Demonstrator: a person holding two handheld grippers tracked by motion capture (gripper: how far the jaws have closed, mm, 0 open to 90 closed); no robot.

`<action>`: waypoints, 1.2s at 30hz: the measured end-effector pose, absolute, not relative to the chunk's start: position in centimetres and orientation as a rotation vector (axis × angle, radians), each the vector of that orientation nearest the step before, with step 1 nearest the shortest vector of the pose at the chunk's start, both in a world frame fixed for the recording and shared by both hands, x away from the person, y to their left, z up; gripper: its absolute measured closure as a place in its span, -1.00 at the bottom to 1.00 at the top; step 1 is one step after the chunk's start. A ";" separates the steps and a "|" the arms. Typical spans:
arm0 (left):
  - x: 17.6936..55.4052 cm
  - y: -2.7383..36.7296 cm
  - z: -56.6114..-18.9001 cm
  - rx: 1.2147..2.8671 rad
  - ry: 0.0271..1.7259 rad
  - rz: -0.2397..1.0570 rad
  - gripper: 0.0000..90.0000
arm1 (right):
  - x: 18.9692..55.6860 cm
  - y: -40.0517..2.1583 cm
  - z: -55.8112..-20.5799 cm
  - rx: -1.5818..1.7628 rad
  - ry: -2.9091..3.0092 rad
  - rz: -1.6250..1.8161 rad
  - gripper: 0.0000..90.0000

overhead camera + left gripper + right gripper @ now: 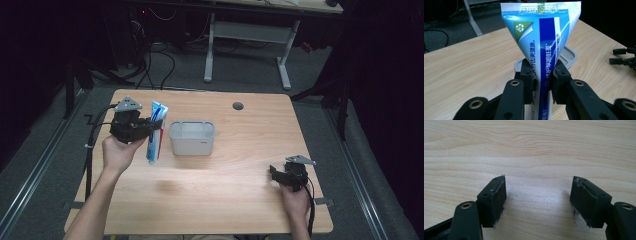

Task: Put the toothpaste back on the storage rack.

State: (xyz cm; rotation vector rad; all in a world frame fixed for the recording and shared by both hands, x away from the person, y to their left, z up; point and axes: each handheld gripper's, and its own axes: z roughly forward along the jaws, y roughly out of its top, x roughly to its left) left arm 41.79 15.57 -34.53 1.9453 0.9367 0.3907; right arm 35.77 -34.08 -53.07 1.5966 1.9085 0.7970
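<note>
Surface: pale wooden table (240, 150) in a dark room.
Left gripper (543, 77): pads clamped on a blue-and-white toothpaste tube (541, 42), held upright, crimped end up, clear of the tabletop.
Tube's place: just left of the grey tub (192, 137).
Right gripper (537, 195): jaws wide, nothing between, low over bare wood near the table's right front corner.

The toothpaste tube (541, 45) bears "EXP20280503", a recycling sign and Chinese lettering.

The high view is dim, the room around the bench (240, 165) nearly black; light falls from above, leaving soft shadows on the wood; both gripper views are brighter, their near edges slightly blurred.
</note>
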 end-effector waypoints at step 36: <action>46.4 9.4 -32.0 1.868 0.848 0.346 0.67 | 35.7 -34.0 -53.1 1.591 1.915 0.800 -0.36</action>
